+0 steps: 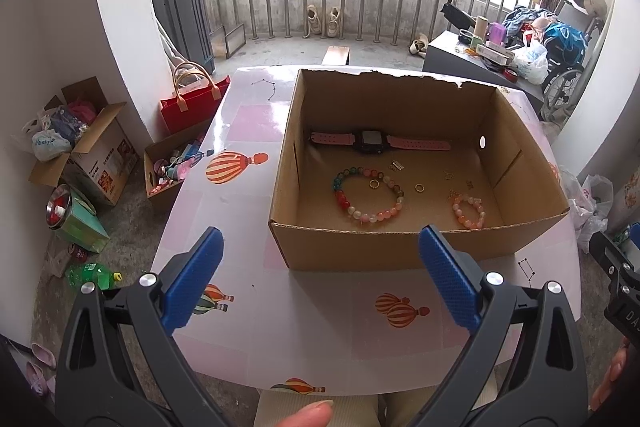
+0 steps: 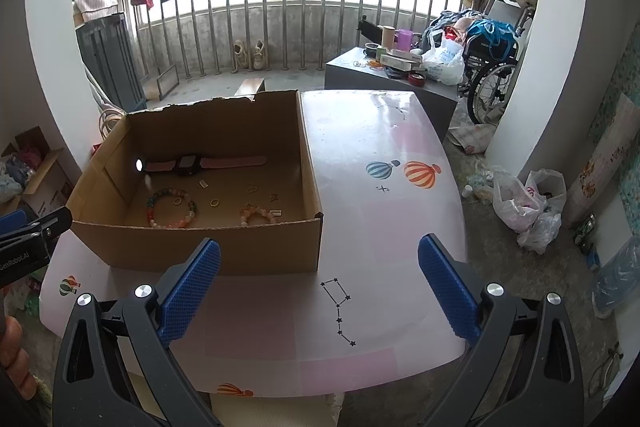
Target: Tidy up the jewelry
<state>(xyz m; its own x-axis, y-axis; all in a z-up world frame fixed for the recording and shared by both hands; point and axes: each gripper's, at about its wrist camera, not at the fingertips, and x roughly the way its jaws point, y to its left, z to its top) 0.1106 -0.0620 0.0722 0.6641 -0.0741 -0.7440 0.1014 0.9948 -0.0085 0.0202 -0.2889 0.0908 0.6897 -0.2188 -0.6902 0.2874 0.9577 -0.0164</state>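
Cardboard box (image 1: 400,251): matt brown corrugated paper, torn rough top edge at far wall.
Table (image 1: 328,327): glossy smooth printed covering, light reflections near far end.
Watch (image 1: 374,141): black glossy case, pink matt perforated strap.
Large bead bracelet (image 1: 366,195): polished translucent stone-like beads.
Rings (image 1: 419,187): shiny gold-tone metal.
Left tool (image 1: 320,263), right tool (image 2: 318,263): blue textured pads, black matt plastic arms, bright metal rivets.

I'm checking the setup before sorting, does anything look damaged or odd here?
The cardboard box has a torn, ragged back edge and a small hole in its side wall. The jewelry inside looks undamaged.
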